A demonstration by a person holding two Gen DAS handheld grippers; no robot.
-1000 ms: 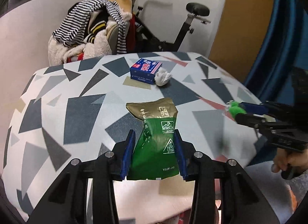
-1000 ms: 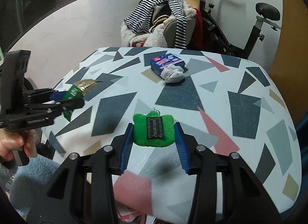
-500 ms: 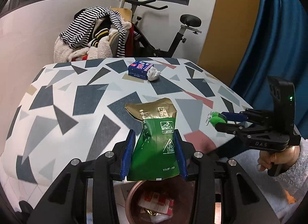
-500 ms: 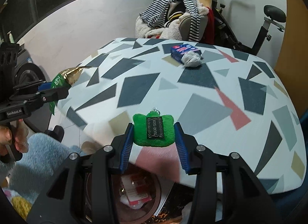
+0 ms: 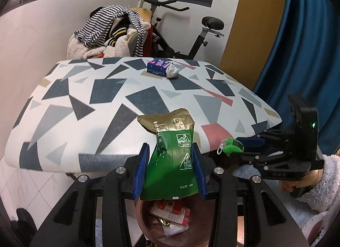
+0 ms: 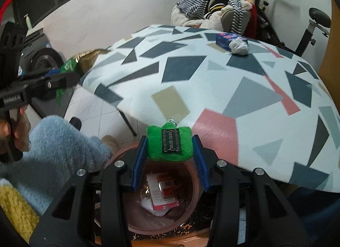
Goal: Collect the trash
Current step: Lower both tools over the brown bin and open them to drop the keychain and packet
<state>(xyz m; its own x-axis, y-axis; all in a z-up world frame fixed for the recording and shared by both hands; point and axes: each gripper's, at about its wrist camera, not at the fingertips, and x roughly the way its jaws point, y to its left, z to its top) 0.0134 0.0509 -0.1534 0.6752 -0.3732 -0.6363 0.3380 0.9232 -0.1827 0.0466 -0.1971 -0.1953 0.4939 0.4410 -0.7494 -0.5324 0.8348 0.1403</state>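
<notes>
My left gripper (image 5: 170, 151) is shut on a green and gold foil packet (image 5: 172, 162), held upright past the table's near edge and above a brown round bin (image 5: 144, 225). My right gripper (image 6: 170, 140) is shut on a small green plush pad (image 6: 170, 146) with a black label, above the same bin (image 6: 191, 208), which holds red and white wrappers. In the left wrist view the right gripper (image 5: 227, 147) with the green pad (image 5: 230, 146) is at the right. In the right wrist view the left gripper (image 6: 70, 77) with the packet (image 6: 70, 66) is at the left.
The table (image 5: 106, 98) with a triangle-pattern cover carries a blue box (image 5: 158, 67) and a crumpled white tissue (image 5: 172, 72) at its far side. Behind it stand a chair heaped with clothes (image 5: 108, 32) and an exercise bike (image 5: 197, 34). A blue curtain (image 5: 301, 45) hangs at the right.
Both grippers have drawn back off the table with their items still held. They now hang past its near edge, and the bin has come into view below them.
</notes>
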